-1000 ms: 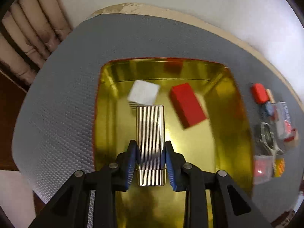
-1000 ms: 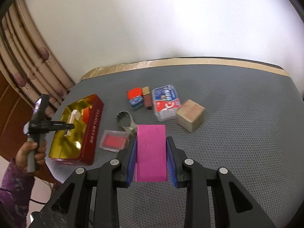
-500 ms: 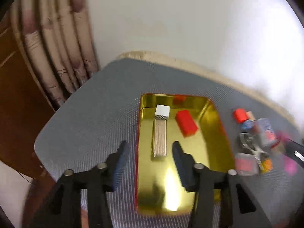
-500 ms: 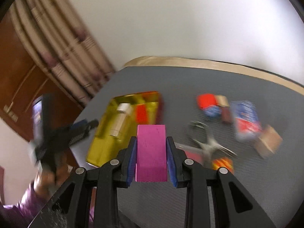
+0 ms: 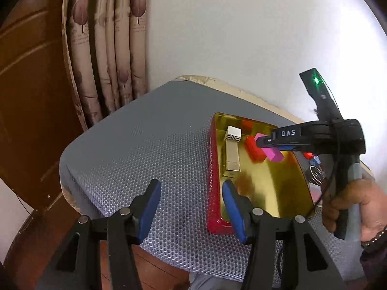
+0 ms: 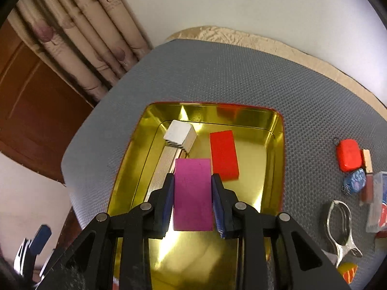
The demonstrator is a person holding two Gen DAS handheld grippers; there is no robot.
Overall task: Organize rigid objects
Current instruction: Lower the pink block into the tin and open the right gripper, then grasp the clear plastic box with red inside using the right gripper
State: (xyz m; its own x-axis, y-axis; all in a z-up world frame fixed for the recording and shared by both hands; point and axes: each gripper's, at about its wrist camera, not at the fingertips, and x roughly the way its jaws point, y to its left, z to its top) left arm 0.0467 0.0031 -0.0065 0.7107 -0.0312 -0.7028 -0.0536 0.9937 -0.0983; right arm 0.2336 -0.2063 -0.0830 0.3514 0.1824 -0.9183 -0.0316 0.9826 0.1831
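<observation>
Grey mesh counter (image 6: 241, 77), curtain behind. Right tongs (image 6: 193, 193) clamped on pink block (image 6: 192, 193), poised over gold tin (image 6: 278, 145) for packing beside red block (image 6: 223, 154) at one o'clock. Left tongs (image 5: 189, 207) spread wide, empty, pulled back clear of tin.

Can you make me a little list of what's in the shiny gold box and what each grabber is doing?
box: gold tin with red outside, on a grey mat
inside box: red block, ribbed silver case, white cube with zigzag side
left gripper: open, empty, near the box's edge
right gripper: shut on pink block, above the box
outside box: small orange case, metal tool, other small items
</observation>
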